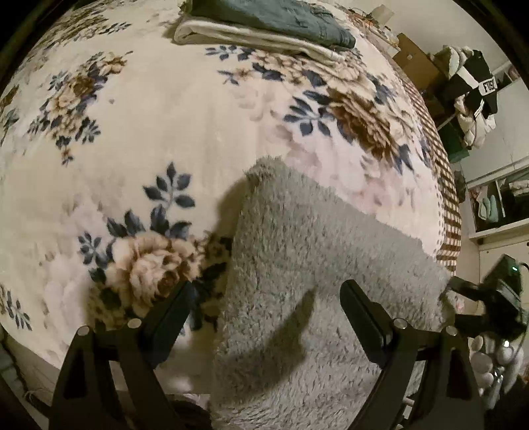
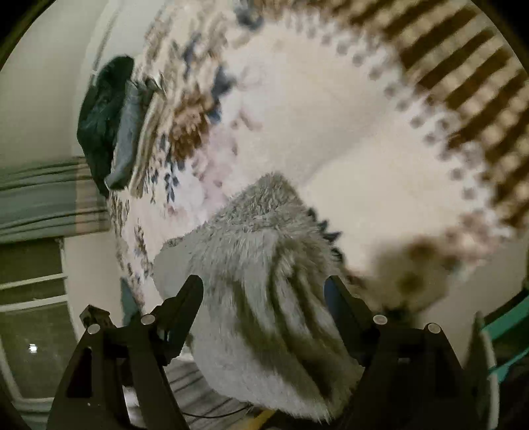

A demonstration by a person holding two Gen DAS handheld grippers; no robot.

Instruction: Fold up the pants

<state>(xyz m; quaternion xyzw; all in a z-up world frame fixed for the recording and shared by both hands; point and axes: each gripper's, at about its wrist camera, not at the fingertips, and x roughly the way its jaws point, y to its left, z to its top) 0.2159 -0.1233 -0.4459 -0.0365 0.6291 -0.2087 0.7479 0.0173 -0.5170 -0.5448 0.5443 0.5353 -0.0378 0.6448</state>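
Fluffy grey pants (image 1: pixel 307 281) lie on a floral blanket (image 1: pixel 132 139), spread from the middle toward the near right edge of the bed. My left gripper (image 1: pixel 266 291) is open just above the pants, its right finger (image 1: pixel 363 314) over the grey fabric and its left finger (image 1: pixel 168 314) over the blanket. In the right wrist view the pants (image 2: pixel 264 297) bunch into folds between the open fingers of my right gripper (image 2: pixel 264 287). Whether the fabric touches the pads I cannot tell. The right gripper also shows in the left wrist view (image 1: pixel 496 297), at the pants' right edge.
A stack of folded clothes (image 1: pixel 264 26) sits at the far end of the bed and also shows in the right wrist view (image 2: pixel 112 125). A checked border (image 1: pixel 443 172) runs along the bed's right edge. Shelves and hanging clothes (image 1: pixel 469 89) stand beyond. A window (image 2: pixel 29 314) is at left.
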